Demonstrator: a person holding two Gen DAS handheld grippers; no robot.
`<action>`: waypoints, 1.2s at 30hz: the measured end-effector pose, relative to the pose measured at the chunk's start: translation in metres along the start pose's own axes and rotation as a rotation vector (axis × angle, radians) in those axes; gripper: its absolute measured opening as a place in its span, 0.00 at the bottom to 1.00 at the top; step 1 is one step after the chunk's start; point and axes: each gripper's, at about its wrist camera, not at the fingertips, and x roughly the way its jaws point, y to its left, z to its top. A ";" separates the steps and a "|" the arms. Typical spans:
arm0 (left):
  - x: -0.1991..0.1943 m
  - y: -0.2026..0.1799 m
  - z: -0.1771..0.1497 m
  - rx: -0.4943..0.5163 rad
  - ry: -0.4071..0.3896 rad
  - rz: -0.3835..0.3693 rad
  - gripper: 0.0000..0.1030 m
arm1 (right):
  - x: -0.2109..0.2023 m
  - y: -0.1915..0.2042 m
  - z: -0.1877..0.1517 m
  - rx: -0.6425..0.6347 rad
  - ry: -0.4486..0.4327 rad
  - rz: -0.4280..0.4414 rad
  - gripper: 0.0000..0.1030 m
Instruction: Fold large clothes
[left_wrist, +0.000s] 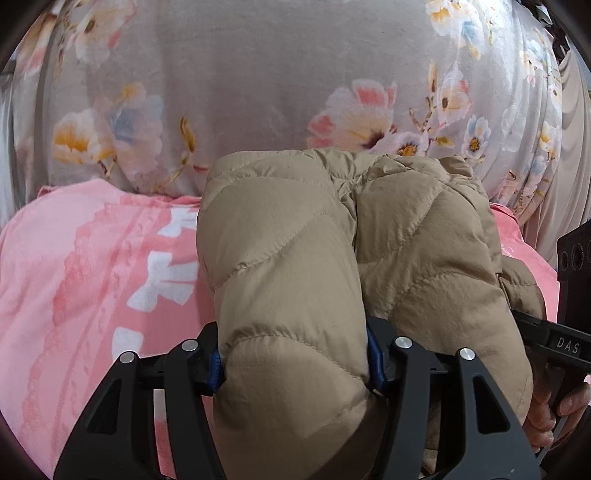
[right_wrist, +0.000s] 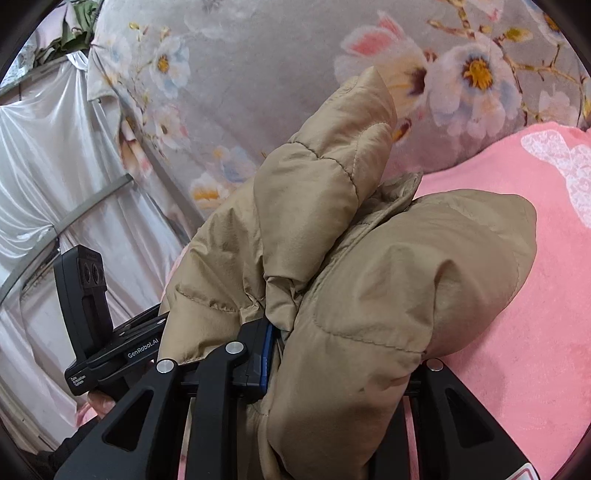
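Note:
A tan quilted puffer jacket (left_wrist: 295, 236) lies bunched on a pink blanket (left_wrist: 92, 266). My left gripper (left_wrist: 295, 365) is shut on a thick puffy fold of the jacket, its blue-padded fingers (left_wrist: 375, 354) pressing each side. In the right wrist view my right gripper (right_wrist: 332, 354) is shut on another fold of the same jacket (right_wrist: 369, 258); one blue pad (right_wrist: 266, 354) shows, the other finger is hidden under the fabric. The right gripper also shows at the right edge of the left wrist view (left_wrist: 554, 343), and the left gripper shows in the right wrist view (right_wrist: 110, 354).
The pink blanket (right_wrist: 517, 332) with white patterns covers the surface. Behind it lies a grey floral sheet (left_wrist: 258, 74). White satin curtains (right_wrist: 55, 166) and a metal rail (right_wrist: 92, 199) are at the left of the right wrist view.

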 end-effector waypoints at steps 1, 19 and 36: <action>0.004 0.004 -0.005 -0.007 0.005 0.004 0.55 | 0.003 -0.003 -0.003 0.004 0.009 -0.002 0.24; -0.047 0.025 -0.026 -0.081 0.211 0.248 0.85 | -0.071 -0.020 -0.043 0.074 0.196 -0.341 0.56; -0.009 -0.013 0.033 -0.149 0.208 0.460 0.93 | 0.027 0.073 0.021 -0.199 0.100 -0.492 0.15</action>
